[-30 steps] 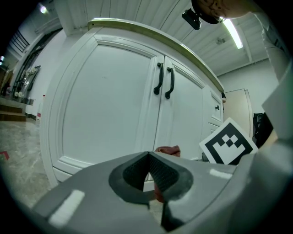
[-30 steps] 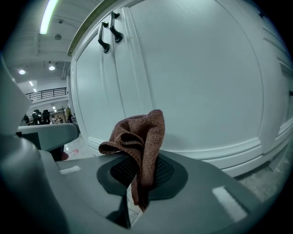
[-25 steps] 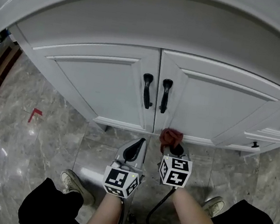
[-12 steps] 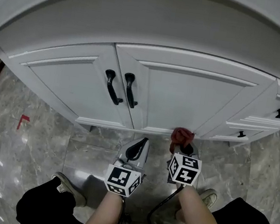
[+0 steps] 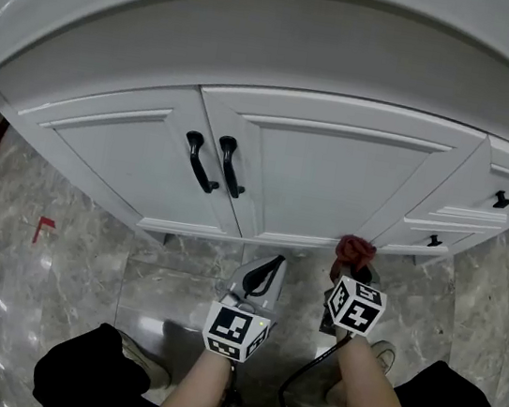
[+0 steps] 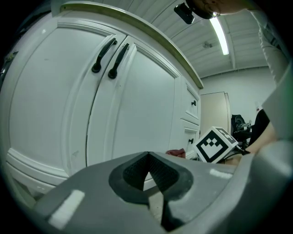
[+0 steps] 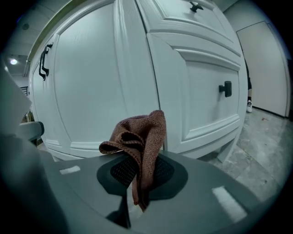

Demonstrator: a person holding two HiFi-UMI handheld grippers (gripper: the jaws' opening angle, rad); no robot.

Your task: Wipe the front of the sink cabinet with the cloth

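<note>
The wiping step is in hand. The right gripper (image 7: 139,176) has its jaws pinched tight on the cloth (image 7: 144,132). The cloth is a soft, knitted, red-brown rag that bunches up just above the jaws. The cabinet (image 7: 91,82) is right past the jaw tips, smooth, hard and white, with framed doors. The left gripper (image 6: 147,170) has its jaws closed on nothing. Next, the cloth probably needs to press flat on a door and slide along it.
</note>
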